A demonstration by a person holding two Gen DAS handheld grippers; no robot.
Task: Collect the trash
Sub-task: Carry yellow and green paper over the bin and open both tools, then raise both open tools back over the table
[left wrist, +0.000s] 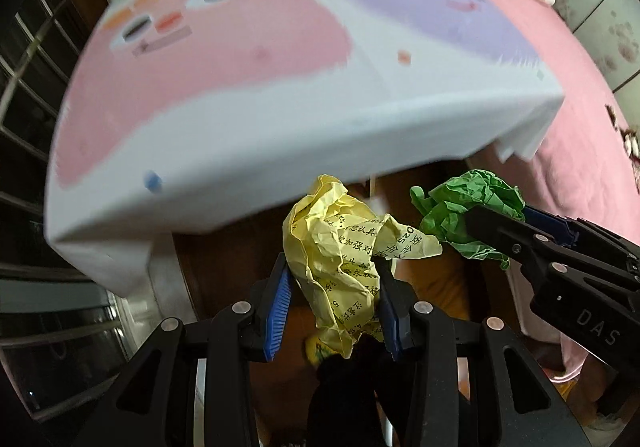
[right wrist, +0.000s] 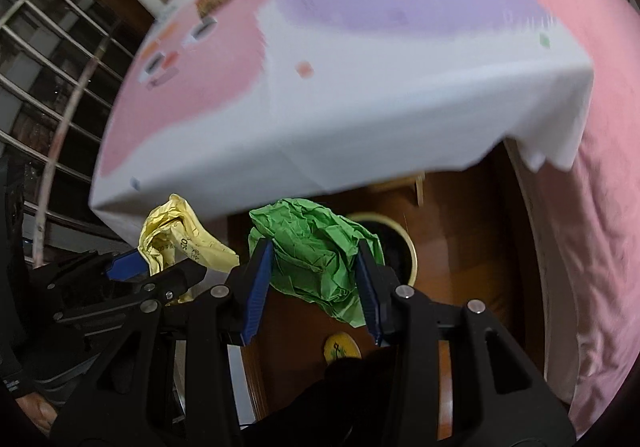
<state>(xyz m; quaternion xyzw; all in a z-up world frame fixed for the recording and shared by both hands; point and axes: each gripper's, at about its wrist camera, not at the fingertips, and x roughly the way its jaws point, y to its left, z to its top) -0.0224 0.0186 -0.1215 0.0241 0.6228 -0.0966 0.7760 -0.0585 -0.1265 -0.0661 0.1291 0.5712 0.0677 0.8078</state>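
Two paper wads [left wrist: 340, 267] [right wrist: 316, 259] clamped; bin [right wrist: 400, 243] mostly hidden.

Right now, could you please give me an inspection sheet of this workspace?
Surface: table under a pink, purple and white cloth.
Job's things: yellow paper ball and green paper ball, both crumpled; bin on the floor below.
Clutter: blurred items at the table's far edge.
Grippers: left gripper shut on the yellow ball; right gripper shut on the green ball.
Cables: nothing seen.
Surroundings: pink bedding, wooden floor.
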